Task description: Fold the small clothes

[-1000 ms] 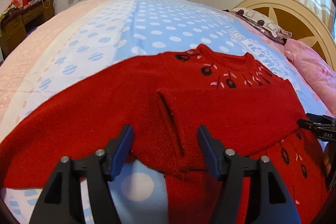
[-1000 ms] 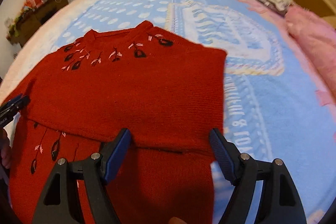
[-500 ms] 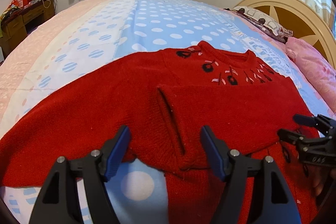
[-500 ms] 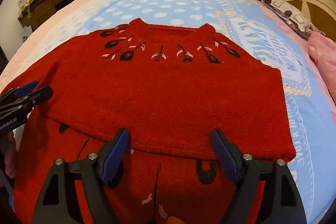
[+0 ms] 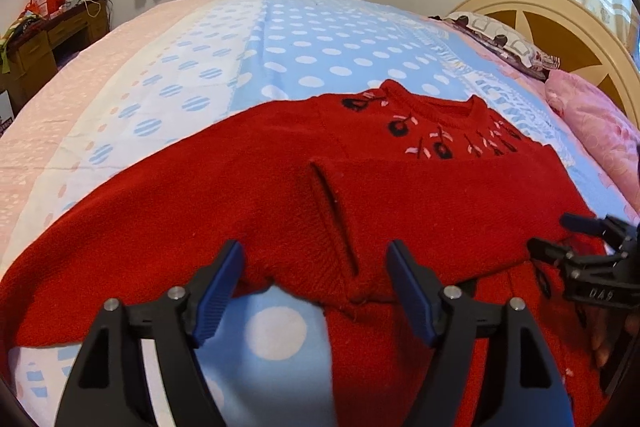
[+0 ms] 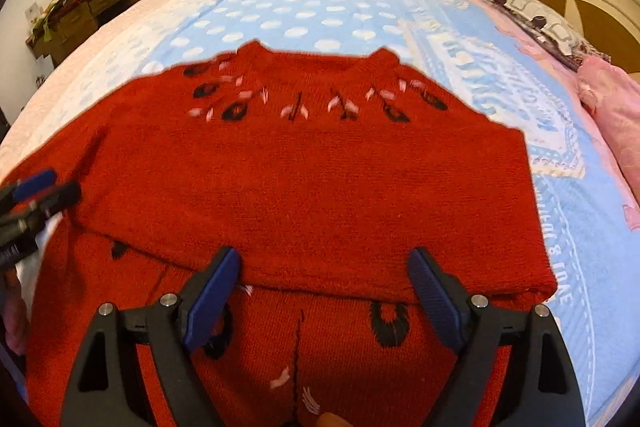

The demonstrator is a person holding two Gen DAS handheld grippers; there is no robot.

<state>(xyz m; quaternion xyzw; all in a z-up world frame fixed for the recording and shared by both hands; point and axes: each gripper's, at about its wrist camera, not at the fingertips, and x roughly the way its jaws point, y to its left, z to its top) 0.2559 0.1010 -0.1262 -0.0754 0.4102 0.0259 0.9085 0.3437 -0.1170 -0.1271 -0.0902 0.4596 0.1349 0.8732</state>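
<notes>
From the left wrist camera, you look across a red knitted sweater with black and pink embroidered motifs (image 5: 400, 203), spread flat on the bed with the blue dotted cover (image 5: 304, 39). One sleeve is already folded across the chest, and its cuff end lies just ahead of your left gripper (image 5: 316, 291). The jaws stand wide apart, empty, hovering over the sweater's near edge. The other sleeve stretches out to the left of the folded cuff, still unfolded. Your right gripper (image 5: 560, 239) shows on the far right of the sweater, its jaws slightly parted and holding nothing, as far as this view shows.

From the right wrist camera, the folded sleeve forms a thick band across the sweater's body (image 6: 320, 195), and the neckline lies beyond it toward the headboard. The right gripper (image 6: 324, 299) has its jaws spread wide, empty, just above the band's near edge. The left gripper (image 6: 36, 195) sits blurred at the sweater's left side.

Expect the knit to be soft, limp and fairly light, with a fuzzy surface that grips the pads rather than slipping. It will sag and stretch if you lift it from one point. Pinch a full fold of fabric at the unfolded sleeve's cuff or the hem corners, and avoid snagging the embroidered stitches.
</notes>
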